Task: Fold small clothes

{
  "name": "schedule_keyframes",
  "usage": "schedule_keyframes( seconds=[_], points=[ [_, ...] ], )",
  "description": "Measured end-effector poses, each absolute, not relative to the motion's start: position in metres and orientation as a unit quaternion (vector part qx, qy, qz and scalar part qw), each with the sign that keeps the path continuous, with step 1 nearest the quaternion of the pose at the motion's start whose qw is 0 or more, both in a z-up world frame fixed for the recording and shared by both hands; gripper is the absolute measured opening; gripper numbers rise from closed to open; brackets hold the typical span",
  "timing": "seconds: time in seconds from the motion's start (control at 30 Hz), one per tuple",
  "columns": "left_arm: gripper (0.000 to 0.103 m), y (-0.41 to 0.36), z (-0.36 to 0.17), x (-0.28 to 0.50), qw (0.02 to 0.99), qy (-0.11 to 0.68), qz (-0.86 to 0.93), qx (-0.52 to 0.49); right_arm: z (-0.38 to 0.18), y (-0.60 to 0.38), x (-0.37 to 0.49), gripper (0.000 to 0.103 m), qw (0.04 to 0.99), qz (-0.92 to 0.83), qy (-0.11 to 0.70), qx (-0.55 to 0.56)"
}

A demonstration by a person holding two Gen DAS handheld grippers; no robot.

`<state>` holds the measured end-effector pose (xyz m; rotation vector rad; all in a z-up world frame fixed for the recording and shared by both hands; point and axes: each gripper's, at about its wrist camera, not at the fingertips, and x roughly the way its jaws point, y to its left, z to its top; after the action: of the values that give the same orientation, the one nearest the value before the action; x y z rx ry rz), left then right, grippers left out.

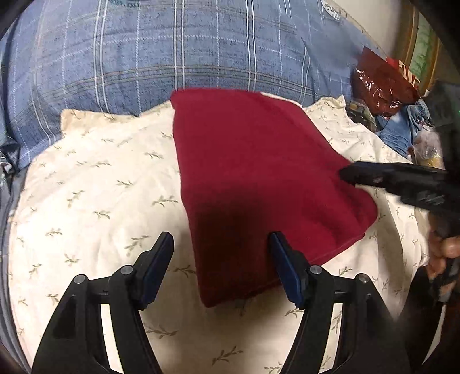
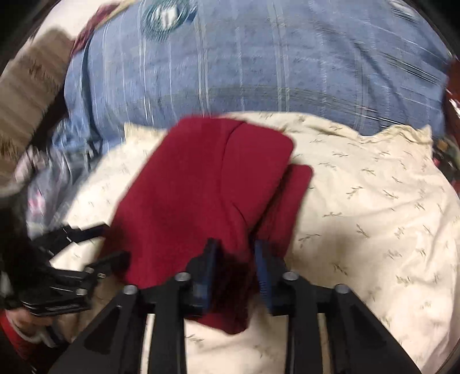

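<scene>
Bed under my claws: cream leaf-print sheet (image 1: 95, 184). Dark red folded garment (image 1: 253, 178) lies directly on it. Blue plaid pillow (image 1: 161, 54) rests just behind the garment.

- A round emblem (image 1: 330, 10) sits at the top edge of the blue plaid bedding (image 1: 143, 57); its lettering is too small to read.
- White script on a dark red glossy bag (image 1: 379, 83) is illegible.
- The right wrist view is blurred; nothing reads there.
</scene>
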<state>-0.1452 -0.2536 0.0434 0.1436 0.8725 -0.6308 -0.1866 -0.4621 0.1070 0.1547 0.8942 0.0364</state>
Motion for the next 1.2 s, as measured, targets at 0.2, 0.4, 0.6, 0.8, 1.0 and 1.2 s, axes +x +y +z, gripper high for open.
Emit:
schedule_keyframes(
  seconds=[0.2, 0.4, 0.6, 0.8, 1.0, 1.2],
  points=[
    [0.069, -0.255, 0.041, -0.143, 0.858, 0.417, -0.29, 0.07, 0.122, -0.431, -0.205, 0.036, 0.914, 0.074, 0.394, 0.065],
    [0.075, -0.257, 0.04, -0.147, 0.861, 0.413, -0.286, 0.081, 0.061, -0.442, -0.195, 0.036, 0.886, 0.039, 0.456, 0.073],
    [0.075, -0.254, 0.042, -0.145, 0.863, 0.412, -0.282, 0.074, 0.085, -0.445, -0.209, 0.042, 0.893, 0.042, 0.437, 0.094],
    [0.075, -0.253, 0.043, -0.144, 0.865, 0.411, -0.279, 0.069, 0.112, -0.454, -0.201, 0.064, 0.915, 0.023, 0.388, 0.109],
    [0.075, -0.251, 0.046, -0.138, 0.869, 0.407, -0.275, 0.053, 0.093, -0.467, -0.163, 0.046, 0.904, 0.0, 0.409, 0.124],
    [0.077, -0.25, 0.043, -0.134, 0.866, 0.414, -0.278, 0.042, 0.067, -0.471, -0.169, 0.019, 0.902, 0.011, 0.415, 0.118]
  ],
)
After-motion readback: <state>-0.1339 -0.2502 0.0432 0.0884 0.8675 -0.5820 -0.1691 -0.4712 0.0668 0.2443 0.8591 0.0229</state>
